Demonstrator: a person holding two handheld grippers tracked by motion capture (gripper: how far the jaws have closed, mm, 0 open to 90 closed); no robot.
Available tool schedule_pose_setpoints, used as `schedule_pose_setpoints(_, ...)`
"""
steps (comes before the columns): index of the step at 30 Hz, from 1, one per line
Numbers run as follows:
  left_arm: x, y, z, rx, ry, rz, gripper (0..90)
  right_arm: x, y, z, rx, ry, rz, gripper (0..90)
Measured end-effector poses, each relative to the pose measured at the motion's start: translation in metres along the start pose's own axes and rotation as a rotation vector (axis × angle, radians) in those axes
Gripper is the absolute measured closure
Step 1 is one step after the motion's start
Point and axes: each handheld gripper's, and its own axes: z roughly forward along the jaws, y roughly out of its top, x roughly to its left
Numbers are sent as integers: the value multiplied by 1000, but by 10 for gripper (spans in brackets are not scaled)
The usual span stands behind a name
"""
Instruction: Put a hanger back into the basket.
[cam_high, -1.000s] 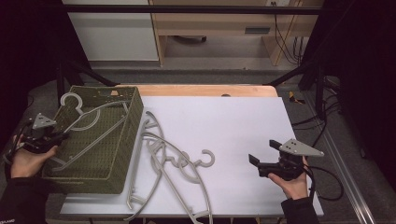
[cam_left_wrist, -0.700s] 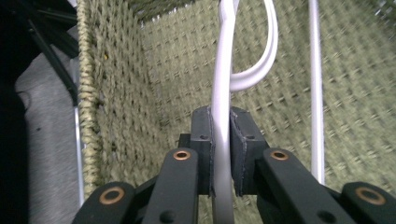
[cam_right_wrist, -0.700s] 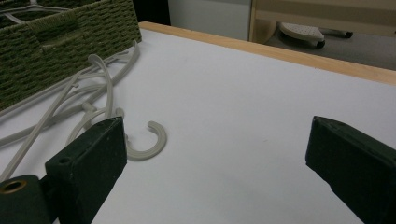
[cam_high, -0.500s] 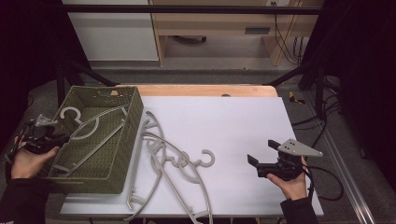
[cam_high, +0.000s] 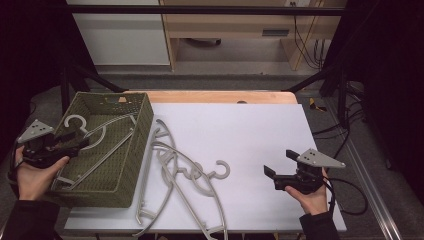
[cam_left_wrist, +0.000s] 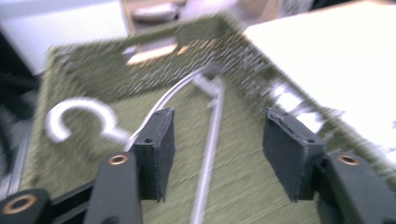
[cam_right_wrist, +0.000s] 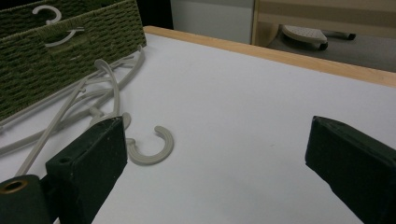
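A green woven basket (cam_high: 135, 150) sits at the nine o'clock side of the white worktop (cam_high: 250, 135), with one pale grey plastic hanger (cam_high: 90, 135) lying inside it. Just beside the basket, toward six o'clock, a tangled pile of pale grey plastic hangers (cam_high: 175, 175) lies on the worktop. The left hand-held gripper (cam_high: 70, 148) hovers over the basket's nine o'clock rim; the right hand-held gripper (cam_high: 280, 167) is at four o'clock, well apart from the pile.

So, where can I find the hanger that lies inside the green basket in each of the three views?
High view: the hanger in the basket lies at left, its hook toward the basket's far left corner.
Left gripper view: its hook is at left and its bar runs down between the open jaws.
Right gripper view: its hook peeks over the rim at top left.
Shared landmark: the green woven basket.
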Motion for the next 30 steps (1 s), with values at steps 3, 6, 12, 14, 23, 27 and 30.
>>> schedule_pose_setpoints(3,-11,1,-1,-47,-28,-7,355,0,0,-1,-3,2,0,58)
schedule_pose_setpoints(6,-33,3,1,-102,-78,-20,311,1,1,-2,-7,-2,3,59)
schedule_pose_setpoints(12,-66,0,6,-138,-136,0,202,3,2,-1,-2,0,5,56)
schedule_pose_setpoints(14,-74,-5,9,-148,-151,0,178,3,2,-1,0,1,5,55)
schedule_pose_setpoints(23,-94,-15,15,-127,-209,37,140,8,2,2,13,9,2,58)
schedule_pose_setpoints(27,-99,-18,14,-130,-229,48,126,12,3,4,17,15,-1,58)
schedule_pose_setpoints(30,-102,-19,15,-130,-230,58,117,15,3,5,22,25,1,59)
